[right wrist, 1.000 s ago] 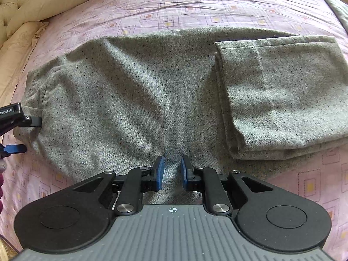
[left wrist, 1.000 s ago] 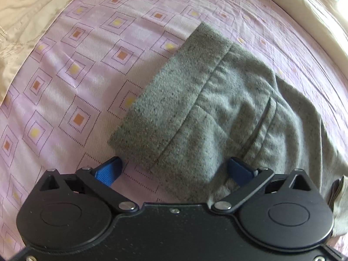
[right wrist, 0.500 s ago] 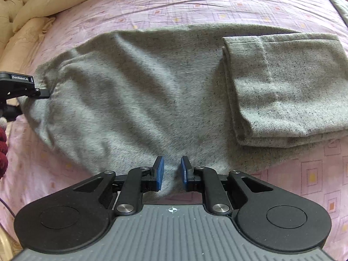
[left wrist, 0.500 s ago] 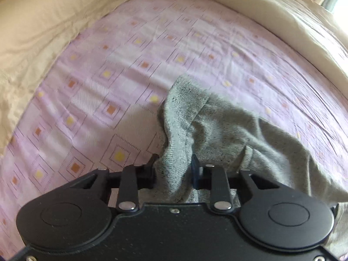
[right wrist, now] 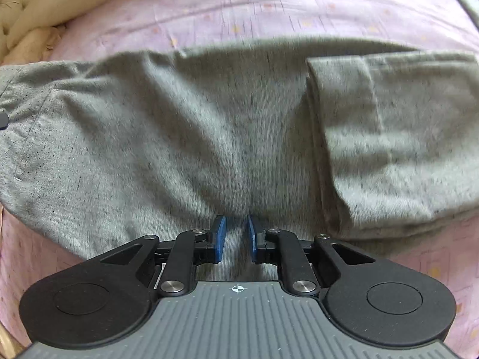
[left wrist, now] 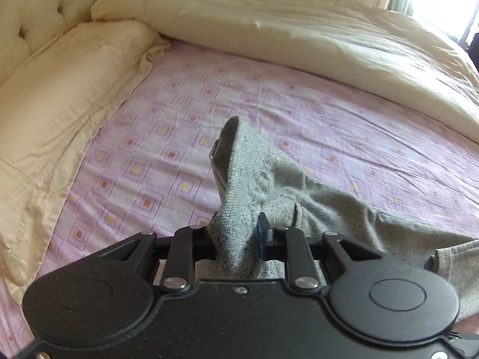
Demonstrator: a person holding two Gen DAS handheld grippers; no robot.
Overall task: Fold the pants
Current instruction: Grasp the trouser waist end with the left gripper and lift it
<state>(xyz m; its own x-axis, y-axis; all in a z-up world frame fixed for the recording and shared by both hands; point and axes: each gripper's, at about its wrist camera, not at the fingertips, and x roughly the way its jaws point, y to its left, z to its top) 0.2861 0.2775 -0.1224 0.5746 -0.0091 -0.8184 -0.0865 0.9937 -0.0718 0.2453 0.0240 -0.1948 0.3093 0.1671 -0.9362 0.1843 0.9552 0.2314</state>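
Note:
The grey speckled pants (right wrist: 179, 137) lie across a pink patterned bed sheet (right wrist: 269, 6), with the leg end folded over at the right (right wrist: 404, 149). My left gripper (left wrist: 236, 233) has its jaws closing. A bunched end of the pants (left wrist: 260, 179) is pressed between its pads and held up off the sheet, a peak of cloth standing above the fingers. My right gripper (right wrist: 236, 236) is shut on the near edge of the pants, and creases fan out from its blue pads (right wrist: 220, 236).
In the left wrist view, a cream pillow (left wrist: 60, 89) lies at the left under a tufted headboard (left wrist: 45, 9). A cream duvet (left wrist: 299, 30) is heaped along the far side. Pink sheet (left wrist: 299, 104) lies between them and the pants.
My left gripper went from wide open over the flat pants to closed on their end, and lifted it off the sheet. The right gripper kept its grip; the cloth's left end rose.

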